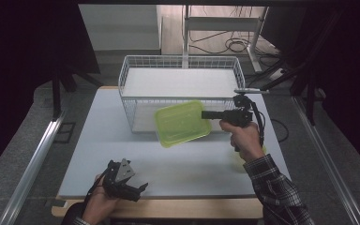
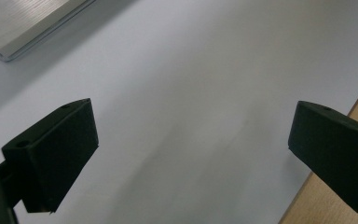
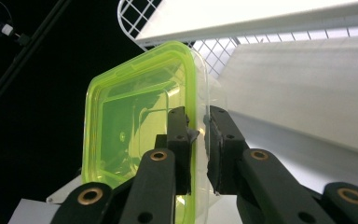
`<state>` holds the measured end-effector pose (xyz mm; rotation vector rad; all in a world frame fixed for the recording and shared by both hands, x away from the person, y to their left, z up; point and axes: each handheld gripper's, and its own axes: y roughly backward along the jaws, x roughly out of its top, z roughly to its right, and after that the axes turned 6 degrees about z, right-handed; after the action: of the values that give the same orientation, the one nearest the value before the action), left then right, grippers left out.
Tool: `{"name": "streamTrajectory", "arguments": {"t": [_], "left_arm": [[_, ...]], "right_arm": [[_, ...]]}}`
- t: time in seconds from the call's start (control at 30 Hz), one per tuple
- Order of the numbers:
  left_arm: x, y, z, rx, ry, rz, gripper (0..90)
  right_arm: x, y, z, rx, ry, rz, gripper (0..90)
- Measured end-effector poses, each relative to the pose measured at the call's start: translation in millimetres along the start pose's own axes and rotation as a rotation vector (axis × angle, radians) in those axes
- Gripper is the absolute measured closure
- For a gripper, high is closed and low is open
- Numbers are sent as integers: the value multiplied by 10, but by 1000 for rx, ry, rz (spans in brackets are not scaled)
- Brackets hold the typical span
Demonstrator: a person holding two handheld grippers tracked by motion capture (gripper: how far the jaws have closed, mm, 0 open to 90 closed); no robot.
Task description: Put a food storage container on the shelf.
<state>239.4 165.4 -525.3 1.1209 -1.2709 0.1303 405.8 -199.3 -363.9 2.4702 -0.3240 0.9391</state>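
Note:
A container with a lime-green lid (image 1: 180, 123) hangs tilted above the white tabletop (image 1: 187, 164), just in front of the wire basket (image 1: 178, 58). My right gripper (image 1: 204, 114) reaches in from the right and is shut on its right rim. In the right gripper view the container (image 3: 130, 121) stands on edge, and the right gripper (image 3: 198, 121) pinches its green rim and the clear wall beside it. My left gripper (image 1: 139, 191) rests low at the table's front left edge, open. In its own view the left gripper (image 2: 191, 126) has bare tabletop between its jaws.
The white wire basket (image 3: 135, 14) stands at the back of the table with a white board (image 1: 178, 82) inside. A pale yellowish object (image 1: 238, 159) lies partly hidden under the right hand. A wooden table edge (image 2: 303, 210) runs beside the left gripper.

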Motion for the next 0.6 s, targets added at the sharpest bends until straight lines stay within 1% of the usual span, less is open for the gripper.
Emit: {"name": "streamTrajectory", "arguments": {"t": [0.13,0.33,0.5,0.6], "left_arm": [[-1,0,0,1,0,0,11],[-3,-2,-1,2,0,-1,11],[-5,2,-9,4,-3,-5,11],[-11,7,-19,6,4,-5,11]], "right_arm": [[52,-3,-27,0,2,3,798],[177,12,-79,2,4,25,798],[277,20,-87,-11,3,44,798],[338,15,-87,-12,-2,51,798]]}}
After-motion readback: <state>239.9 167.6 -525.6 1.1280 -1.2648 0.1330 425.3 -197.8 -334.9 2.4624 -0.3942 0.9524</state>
